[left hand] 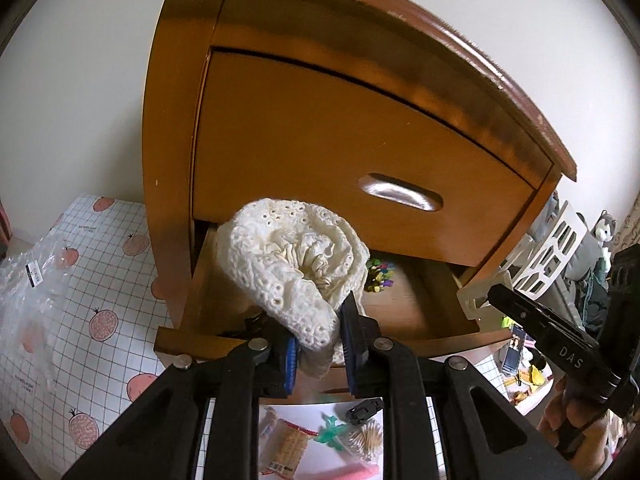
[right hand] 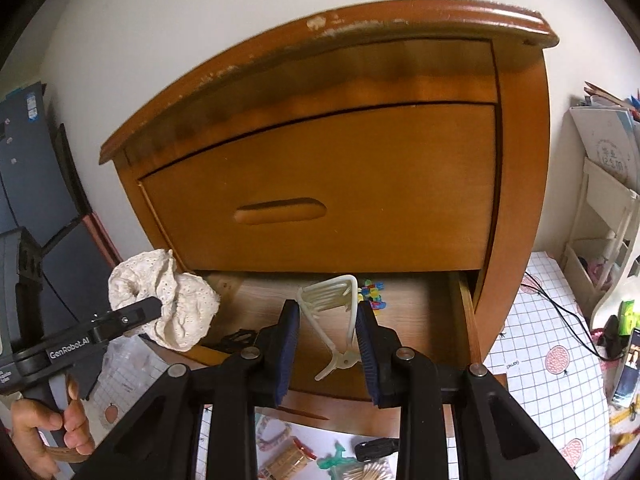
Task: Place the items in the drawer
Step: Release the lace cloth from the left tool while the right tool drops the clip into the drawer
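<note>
A wooden nightstand (right hand: 360, 152) is seen with its upper drawer (right hand: 320, 188) closed and its lower drawer (right hand: 424, 304) pulled open. Inside the open drawer, on its wood-grain bottom, a cluster of small multicoloured pieces (right hand: 372, 294) lies toward the back, and a small black object (right hand: 236, 338) lies near the front left corner; what it is cannot be told.

The left tongs (left hand: 318, 344) are clenched on a cream eyelet-lace scrunchie (left hand: 292, 264), which is held above the front left part of the open drawer. The right tongs (right hand: 328, 344) are clenched on a cream claw hair clip (right hand: 332, 308), which is held over the middle front of the same drawer, its toothed end toward the back.

Below the drawer front, on white paper, a bundle of cotton swabs (right hand: 364, 470), a green plastic piece (right hand: 336, 458), a black clip (right hand: 374, 448) and a small packet (right hand: 286, 462) are laid out. A hand (right hand: 44, 436) is seen on the left tool's grip.
</note>
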